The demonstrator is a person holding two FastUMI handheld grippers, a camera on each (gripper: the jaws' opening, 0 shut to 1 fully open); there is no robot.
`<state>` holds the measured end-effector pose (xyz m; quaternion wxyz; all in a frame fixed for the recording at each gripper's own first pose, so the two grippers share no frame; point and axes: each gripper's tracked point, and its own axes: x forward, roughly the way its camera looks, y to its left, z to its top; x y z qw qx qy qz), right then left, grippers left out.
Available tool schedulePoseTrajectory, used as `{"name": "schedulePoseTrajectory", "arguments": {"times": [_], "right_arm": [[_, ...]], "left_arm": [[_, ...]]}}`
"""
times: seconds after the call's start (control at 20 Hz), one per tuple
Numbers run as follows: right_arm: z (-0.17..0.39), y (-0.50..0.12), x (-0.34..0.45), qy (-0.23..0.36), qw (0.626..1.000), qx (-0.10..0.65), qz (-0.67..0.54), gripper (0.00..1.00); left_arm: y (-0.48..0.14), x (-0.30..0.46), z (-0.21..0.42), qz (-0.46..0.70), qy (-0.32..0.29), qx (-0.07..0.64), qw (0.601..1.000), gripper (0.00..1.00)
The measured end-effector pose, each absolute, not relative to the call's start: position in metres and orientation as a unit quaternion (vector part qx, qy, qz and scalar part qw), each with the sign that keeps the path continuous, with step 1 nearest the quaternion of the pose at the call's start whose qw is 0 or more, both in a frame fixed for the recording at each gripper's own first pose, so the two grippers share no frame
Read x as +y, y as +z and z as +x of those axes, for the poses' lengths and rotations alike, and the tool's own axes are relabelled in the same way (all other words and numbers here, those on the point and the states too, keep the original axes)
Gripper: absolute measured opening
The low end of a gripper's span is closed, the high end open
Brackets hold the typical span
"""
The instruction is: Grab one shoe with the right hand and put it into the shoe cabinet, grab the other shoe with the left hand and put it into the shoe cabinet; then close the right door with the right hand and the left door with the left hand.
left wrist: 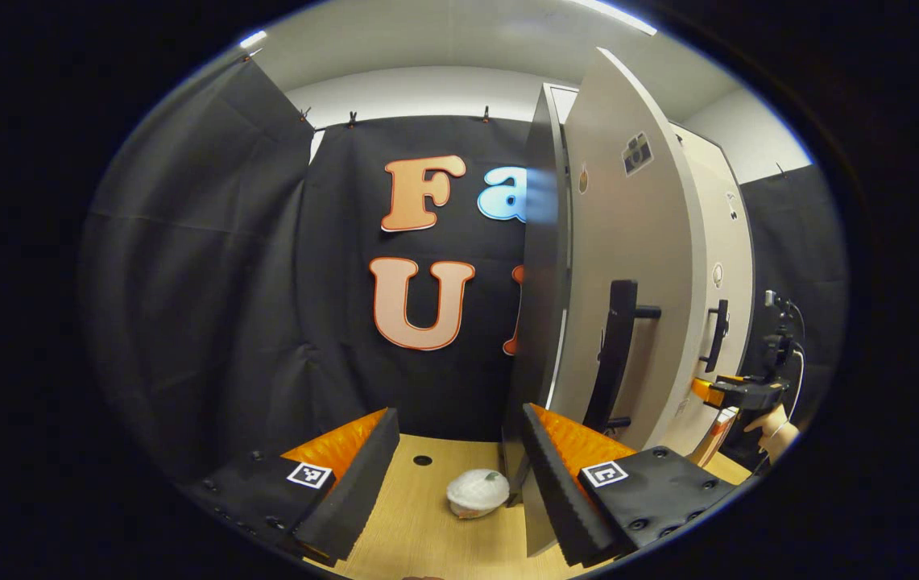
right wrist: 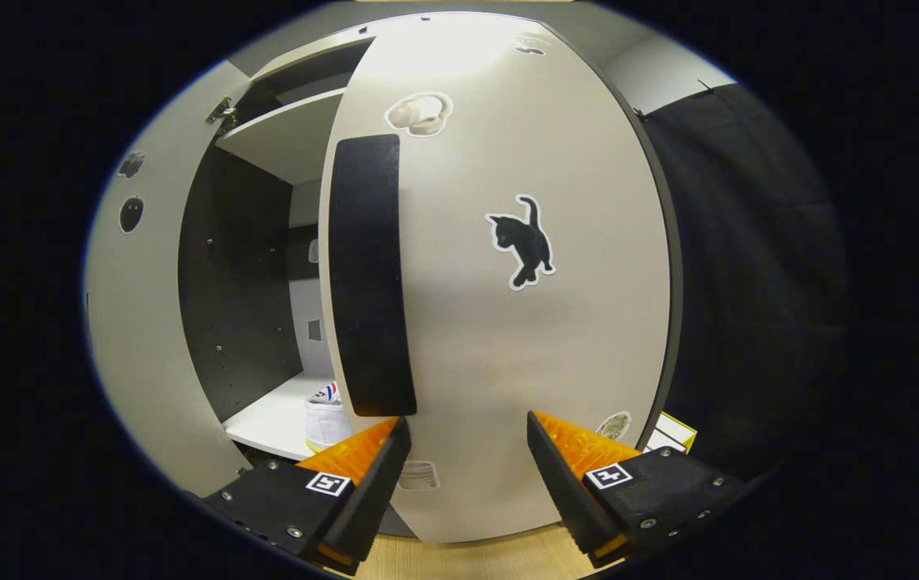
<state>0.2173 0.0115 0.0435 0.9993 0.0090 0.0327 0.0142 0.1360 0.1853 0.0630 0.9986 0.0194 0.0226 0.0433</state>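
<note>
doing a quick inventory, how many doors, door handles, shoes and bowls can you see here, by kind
cabinet doors: 2, the left door and the right door
door handles: 2, the left door's handle and the right door's handle
shoes: 1, a white shoe on the cabinet shelf
bowls: 1, a lidded white bowl on the table
total: 6

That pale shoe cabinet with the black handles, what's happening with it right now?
A person is closing it. The right tool sits open against the pale right door with a cat sticker. A white shoe sits on the shelf inside. The left tool is open at the left door's edge, not gripping.
</note>
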Motion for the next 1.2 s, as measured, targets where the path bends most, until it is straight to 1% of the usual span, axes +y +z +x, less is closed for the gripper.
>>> {"name": "schedulePoseTrajectory", "arguments": {"times": [0.2, 0.3, 0.35, 0.45, 0.5, 0.55, 0.65, 0.75, 0.85, 0.9, 1.0, 1.05, 1.15, 1.2], "right_arm": [[0.22, 0.043, 0.014, 0.011, 1.0, 0.029, 0.001, 0.91], [0.221, 0.044, 0.014, 0.008, 1.0, 0.027, 0.001, 0.9], [0.221, 0.044, 0.014, 0.006, 1.0, 0.026, 0.0, 0.91], [0.22, 0.043, 0.013, -0.002, 1.0, 0.028, 0.001, 0.91], [0.218, 0.043, 0.013, -0.005, 1.0, 0.029, 0.003, 0.91], [0.217, 0.042, 0.014, -0.006, 1.0, 0.03, 0.005, 0.91], [0.21, 0.039, 0.014, -0.005, 0.999, 0.032, 0.01, 0.92], [0.199, 0.035, 0.013, -0.006, 0.999, 0.036, 0.014, 0.92], [0.188, 0.032, 0.009, -0.01, 0.999, 0.039, 0.018, 0.92], [0.183, 0.031, 0.006, -0.012, 0.999, 0.04, 0.02, 0.92], [0.173, 0.033, 0.0, -0.019, 0.999, 0.038, 0.015, 0.92], [0.167, 0.035, -0.003, -0.023, 0.999, 0.034, 0.01, 0.92], [0.156, 0.042, -0.009, -0.031, 0.999, 0.024, -0.002, 0.91], [0.151, 0.046, -0.012, -0.035, 0.999, 0.019, -0.008, 0.92]], "left_arm": [[0.032, 0.177, 0.149, 0.034, 0.04, 0.03, 0.998, 0.97], [0.012, 0.17, 0.152, 0.028, 0.027, 0.043, 0.998, 0.96], [0.003, 0.166, 0.154, 0.025, 0.021, 0.053, 0.998, 0.99], [-0.014, 0.16, 0.156, 0.025, 0.01, 0.069, 0.997, 0.97], [-0.022, 0.157, 0.156, 0.026, 0.004, 0.075, 0.997, 0.99], [-0.028, 0.153, 0.157, 0.026, -0.002, 0.08, 0.996, 0.97], [-0.038, 0.143, 0.161, 0.02, -0.018, 0.089, 0.996, 0.97], [-0.043, 0.134, 0.166, 0.021, -0.033, 0.095, 0.995, 0.99], [-0.044, 0.13, 0.169, 0.025, -0.044, 0.095, 0.994, 0.99], [-0.045, 0.126, 0.17, 0.025, -0.051, 0.093, 0.994, 0.97], [-0.044, 0.119, 0.173, 0.021, -0.063, 0.091, 0.994, 0.97], [-0.044, 0.116, 0.173, 0.019, -0.068, 0.092, 0.993, 0.95], [-0.043, 0.114, 0.173, 0.026, -0.072, 0.09, 0.993, 0.99], [-0.041, 0.114, 0.173, 0.027, -0.073, 0.088, 0.993, 0.94]]}}
